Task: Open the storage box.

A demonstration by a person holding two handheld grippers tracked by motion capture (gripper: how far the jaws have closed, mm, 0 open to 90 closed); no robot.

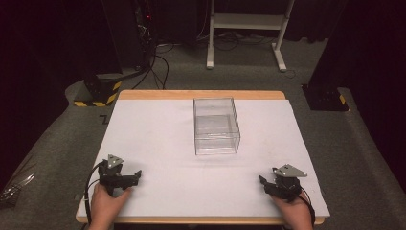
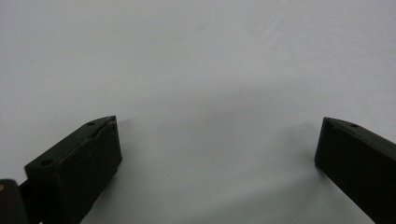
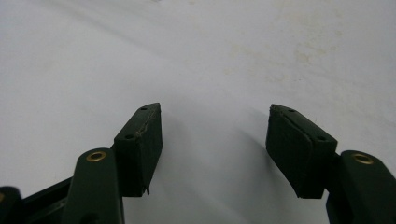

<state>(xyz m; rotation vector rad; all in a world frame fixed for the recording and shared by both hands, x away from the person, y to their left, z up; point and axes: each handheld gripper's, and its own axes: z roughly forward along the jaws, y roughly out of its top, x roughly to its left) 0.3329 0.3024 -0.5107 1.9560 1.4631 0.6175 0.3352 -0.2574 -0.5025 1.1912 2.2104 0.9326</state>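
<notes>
White table: clear box mid-table, well apart from both near-edge claws.

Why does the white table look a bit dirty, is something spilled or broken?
Nothing is spilled or broken. The white table cover has faint yellowish stains ahead of the right gripper, like old marks. The clear box stands upright and looks empty. Both the right gripper and the left gripper rest open near the front edge, holding nothing.

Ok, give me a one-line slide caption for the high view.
Clear box mid-table, open left hand-held gripper and right hand-held gripper resting at the near corners.
</notes>
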